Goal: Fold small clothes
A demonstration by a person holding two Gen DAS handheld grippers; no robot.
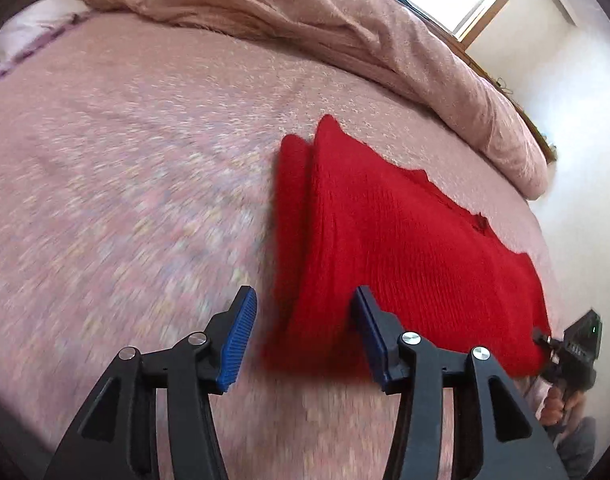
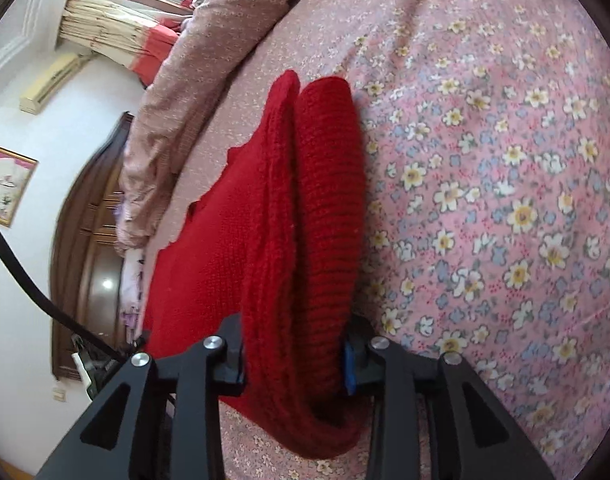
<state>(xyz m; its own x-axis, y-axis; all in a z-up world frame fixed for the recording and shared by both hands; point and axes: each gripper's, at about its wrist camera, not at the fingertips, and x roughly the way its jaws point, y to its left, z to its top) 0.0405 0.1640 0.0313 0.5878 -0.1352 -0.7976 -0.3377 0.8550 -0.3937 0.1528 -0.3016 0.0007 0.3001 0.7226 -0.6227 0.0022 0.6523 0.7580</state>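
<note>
Blue ribbed pads [image 1: 235, 346] on black plastic fingers are seen closest in the left wrist view, where the left hand-held gripper [image 1: 301, 340] is held spread above the bed; nothing is pinched between its pads, although the near folded corner of the red knitted garment [image 1: 385, 248] is seen in the gap between them. Whether that corner is touched by the right-hand pad cannot be told, since this part of the view is blurred.

The garment is laid on the pink flowered bedsheet [image 1: 125, 160], folded lengthwise so that a doubled, rolled edge is formed along one side. In the right wrist view this thick rolled edge [image 2: 325, 240] is found between the fingers of the right hand-held gripper [image 2: 295, 364], whose pads are set close against the knit on both sides; whether the fabric is actually squeezed cannot be told. The same gripper [image 1: 573, 344] is also seen at the far right of the left wrist view, at the garment's other near corner, with a person's hand [image 1: 553, 408] below it.

A rumpled pink quilt [image 1: 345, 28] is bunched along the far side of the bed, beyond the garment. A dark wooden headboard [image 2: 89, 248] is seen at the bed's end.
</note>
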